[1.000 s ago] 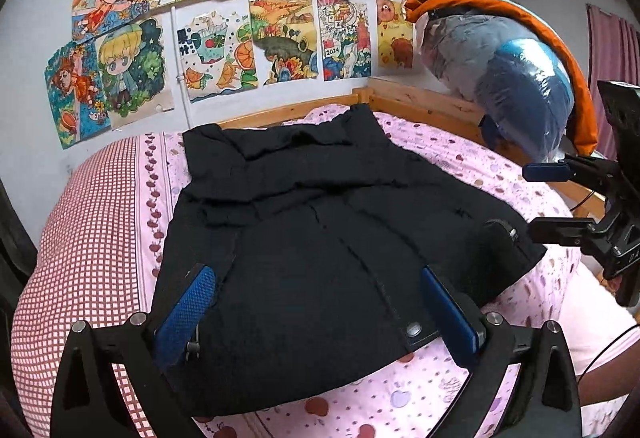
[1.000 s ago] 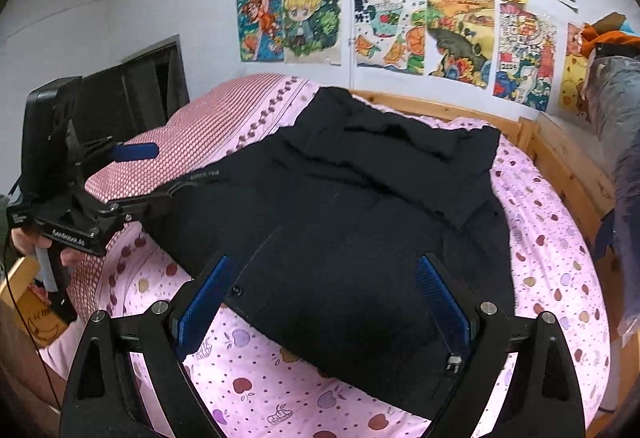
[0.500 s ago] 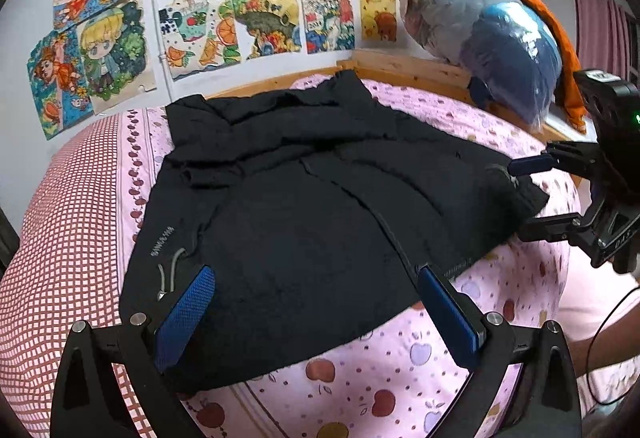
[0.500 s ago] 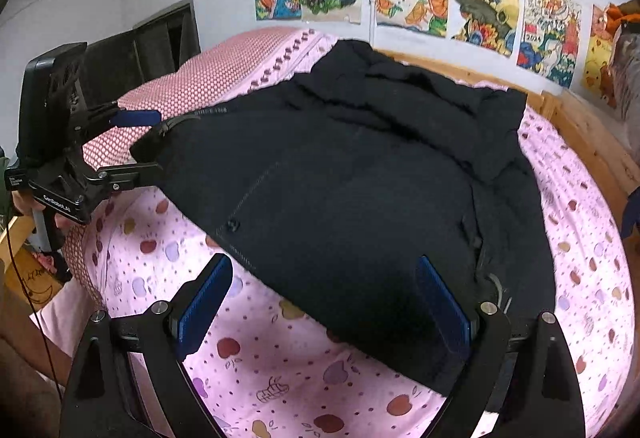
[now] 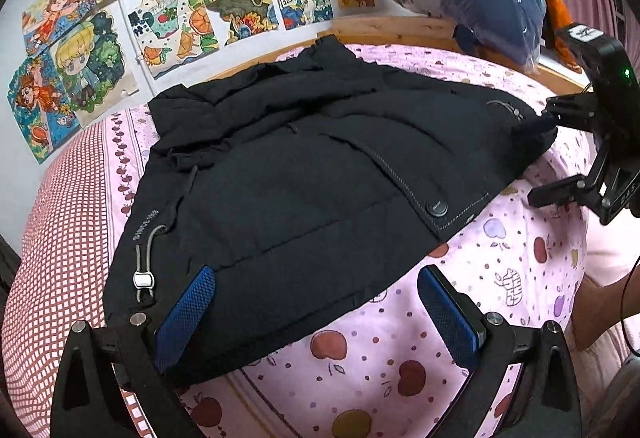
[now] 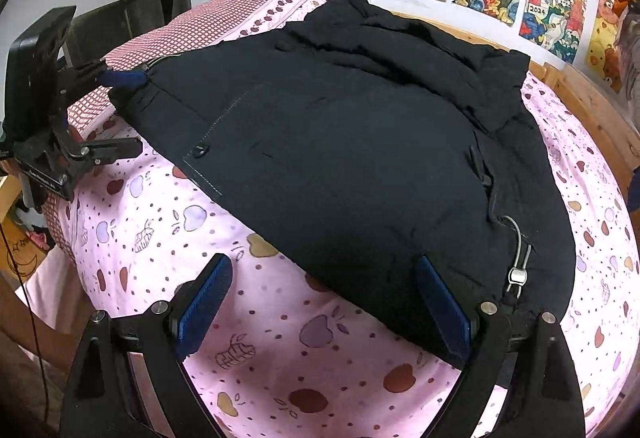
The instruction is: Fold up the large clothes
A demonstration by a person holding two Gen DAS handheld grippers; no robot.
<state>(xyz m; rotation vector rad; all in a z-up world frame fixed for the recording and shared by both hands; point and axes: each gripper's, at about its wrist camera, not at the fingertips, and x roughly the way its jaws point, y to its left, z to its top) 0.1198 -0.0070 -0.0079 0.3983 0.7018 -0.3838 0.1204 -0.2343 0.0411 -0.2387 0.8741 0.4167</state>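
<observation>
A pink apple-print bed sheet (image 5: 520, 262) covers the bed, and spread flat across it lies the black jacket (image 5: 304, 166) — hem toward the near edge. The left gripper (image 5: 316, 302) and the right gripper (image 6: 320, 290) both hang over that hem, jaws wide apart, clamped on nothing. A small toggle cord (image 5: 143, 270) sits beside the left one.
</observation>
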